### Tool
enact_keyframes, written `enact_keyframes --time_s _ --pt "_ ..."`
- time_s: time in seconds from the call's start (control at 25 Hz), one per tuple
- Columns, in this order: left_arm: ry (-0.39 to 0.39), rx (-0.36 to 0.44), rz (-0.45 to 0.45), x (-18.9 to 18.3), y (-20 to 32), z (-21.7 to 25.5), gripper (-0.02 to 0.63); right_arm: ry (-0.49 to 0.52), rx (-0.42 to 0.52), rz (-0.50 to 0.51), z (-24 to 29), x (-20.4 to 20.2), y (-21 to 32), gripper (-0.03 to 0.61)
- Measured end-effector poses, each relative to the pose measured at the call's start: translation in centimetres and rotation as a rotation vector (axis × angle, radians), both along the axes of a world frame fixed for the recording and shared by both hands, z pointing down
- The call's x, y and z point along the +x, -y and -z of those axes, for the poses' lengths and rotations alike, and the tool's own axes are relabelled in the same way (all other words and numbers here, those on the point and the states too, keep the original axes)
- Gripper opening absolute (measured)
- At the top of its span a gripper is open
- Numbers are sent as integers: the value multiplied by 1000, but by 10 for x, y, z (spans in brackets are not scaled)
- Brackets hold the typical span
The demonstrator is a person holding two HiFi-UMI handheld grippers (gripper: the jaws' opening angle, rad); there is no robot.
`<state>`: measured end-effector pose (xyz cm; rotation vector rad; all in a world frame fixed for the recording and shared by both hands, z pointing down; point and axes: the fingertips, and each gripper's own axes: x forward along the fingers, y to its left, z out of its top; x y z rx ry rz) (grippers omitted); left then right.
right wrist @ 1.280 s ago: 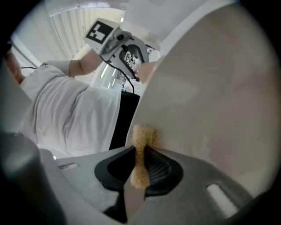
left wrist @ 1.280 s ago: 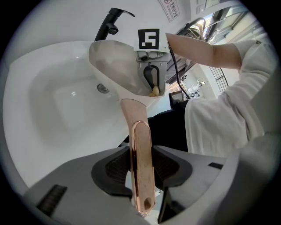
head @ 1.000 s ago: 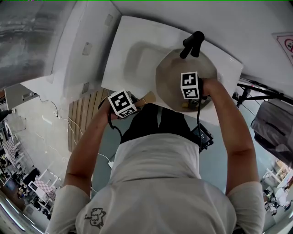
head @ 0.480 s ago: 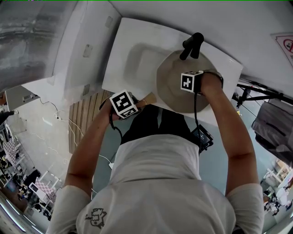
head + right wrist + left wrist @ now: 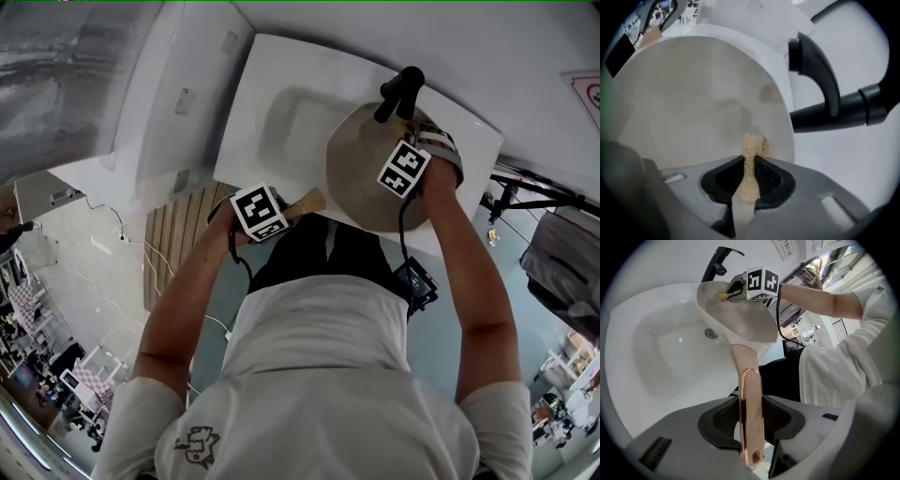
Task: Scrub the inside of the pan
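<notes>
A beige pan (image 5: 361, 183) is held tilted over the white sink (image 5: 281, 84). Its copper-coloured handle (image 5: 750, 399) runs back between the jaws of my left gripper (image 5: 751, 427), which is shut on it at the sink's near edge (image 5: 281, 214). My right gripper (image 5: 417, 142) is inside the pan at its far right side, close to the black tap (image 5: 398, 92). It is shut on a thin tan scrub pad (image 5: 751, 161), whose tip touches the pan's inner wall (image 5: 693, 108). From the left gripper view the pad (image 5: 723, 296) shows yellow at the pan's far rim.
The tap's spout (image 5: 829, 98) stands just right of the pan's rim. The sink's drain (image 5: 711, 333) lies below and left of the pan. A black device (image 5: 414, 283) hangs at the person's waist. A slatted wooden mat (image 5: 173, 234) is on the floor to the left.
My right gripper has swept with the pad from the pan's near side across to its far right rim by the tap, turning as it went. The left gripper kept still on the handle.
</notes>
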<state>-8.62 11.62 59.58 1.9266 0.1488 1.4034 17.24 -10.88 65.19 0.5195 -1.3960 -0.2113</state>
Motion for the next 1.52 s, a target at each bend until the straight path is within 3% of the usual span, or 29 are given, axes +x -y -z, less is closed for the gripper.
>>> enact_keyframes --time_s 0.24,0.6,0.88,1.16,1.36,1.52 --pt "-2 8 1 2 1 1 153 158 47 41 -12 -41 5 64" --pt "23 14 -10 -2 1 1 153 344 -115 173 -21 -111 -30 66" --pt "28 13 -5 -1 -1 -1 153 524 -306 252 -13 -148 -73 64" --pt "38 3 3 -2 -4 -2 153 662 -592 247 -2 -161 -125 64" --pt "42 -5 -4 -3 -7 -3 153 663 -786 240 1 -154 -160 64" --pt "38 -4 -1 -2 -8 -3 153 550 -952 223 -1 -131 -187 64"
